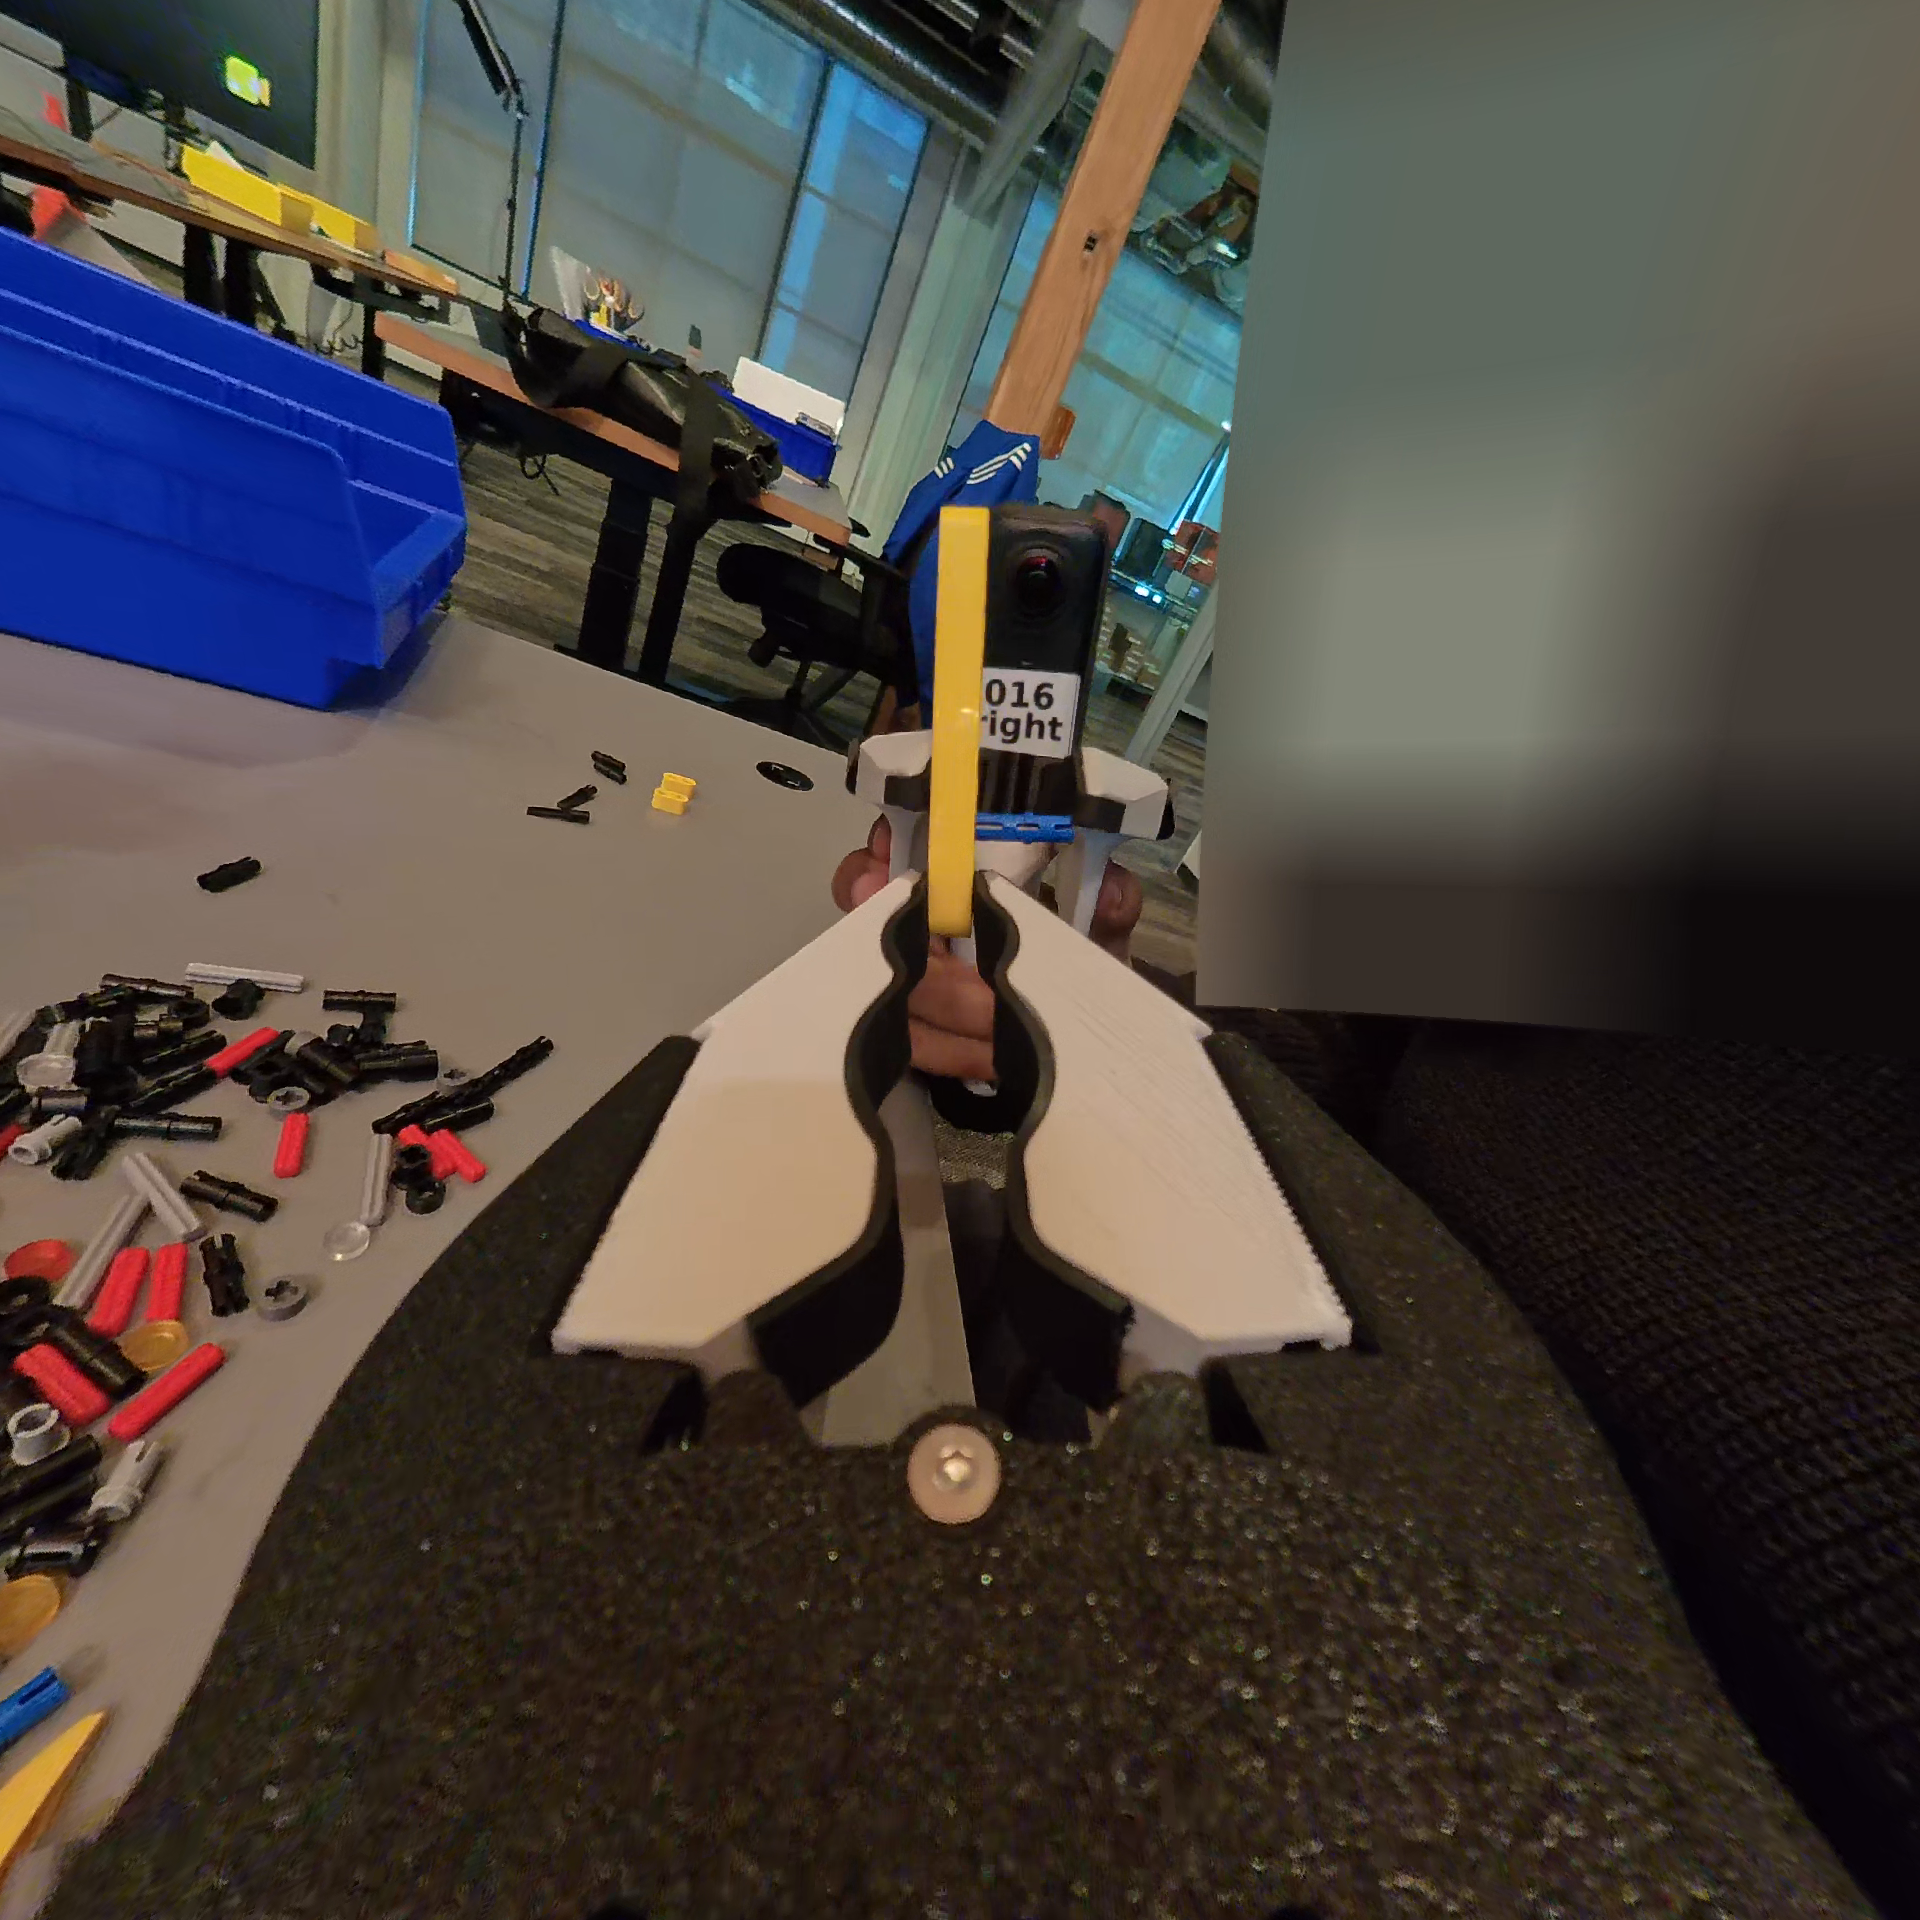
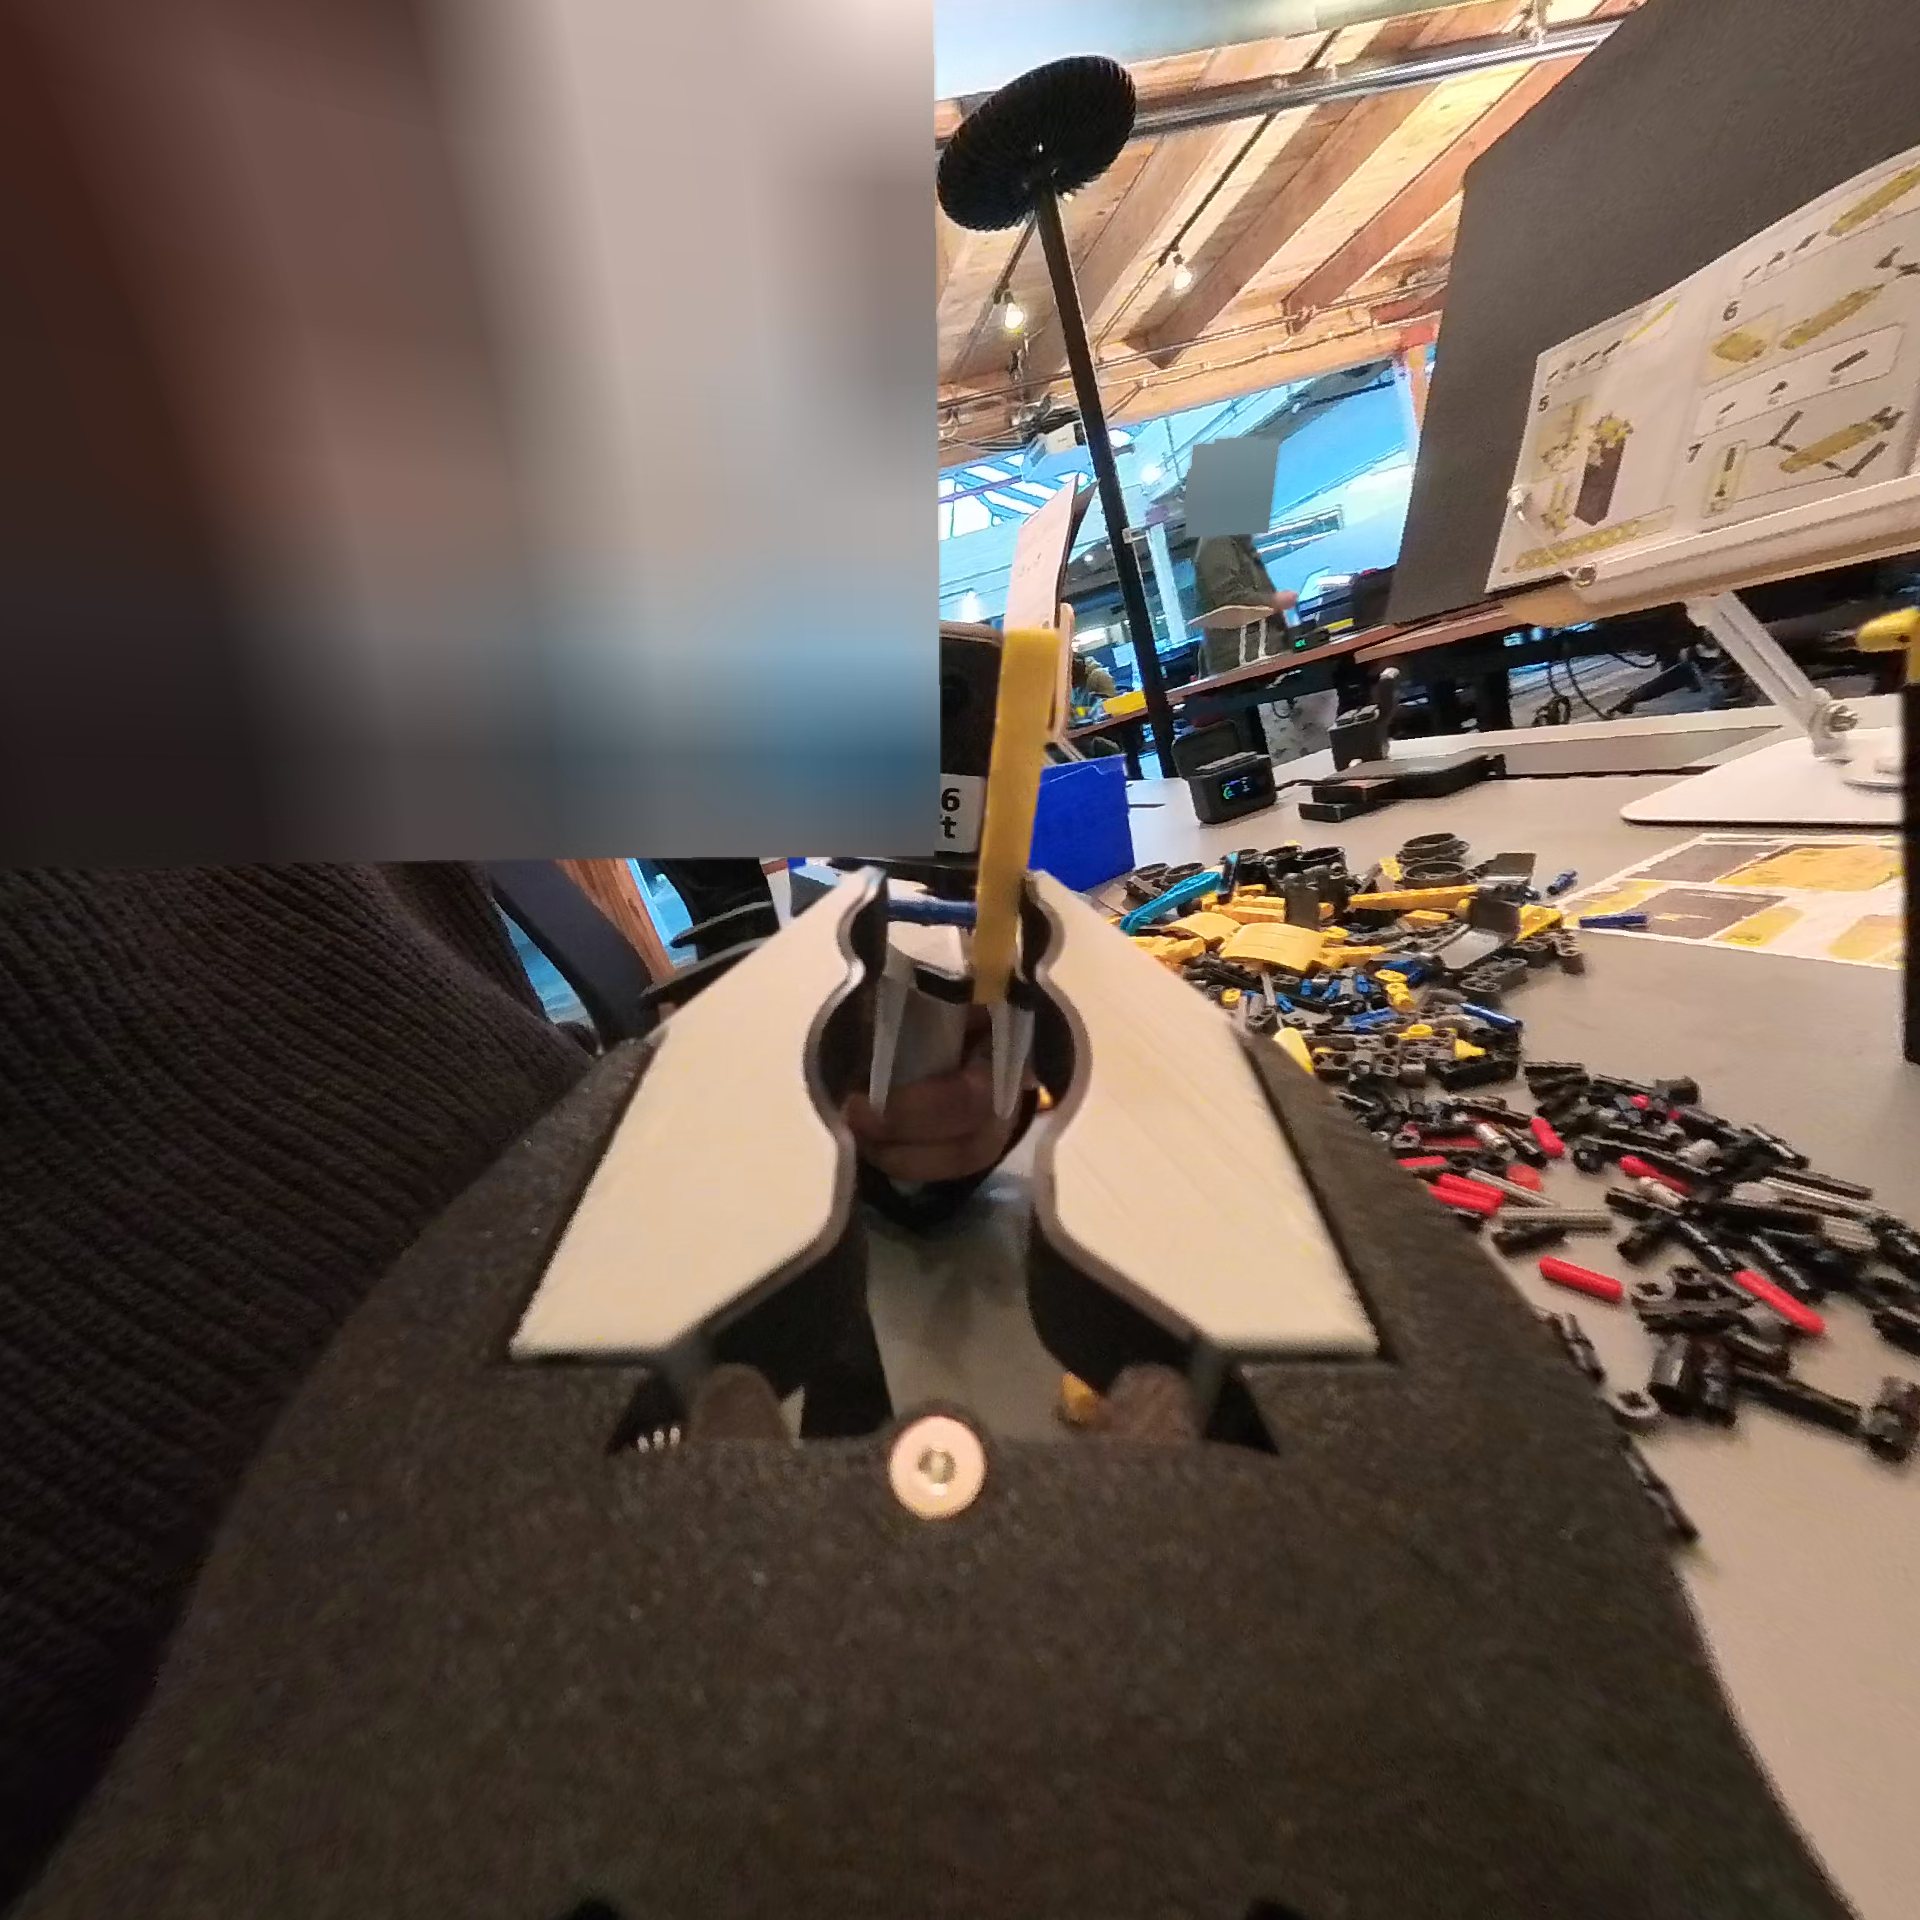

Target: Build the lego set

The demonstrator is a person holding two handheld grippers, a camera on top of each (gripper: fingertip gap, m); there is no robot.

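Fingertips of my left gripper pinch the lower end of a yellow beam, which stands upright. My right gripper faces it from the far side, narrowly parted around the same beam and a blue pin; whether it clamps, I cannot tell. Beside the beam, loose black and red pins litter the grey table.

Grey table: loose building pieces (black, red, yellow), blue bin, instruction sheets.
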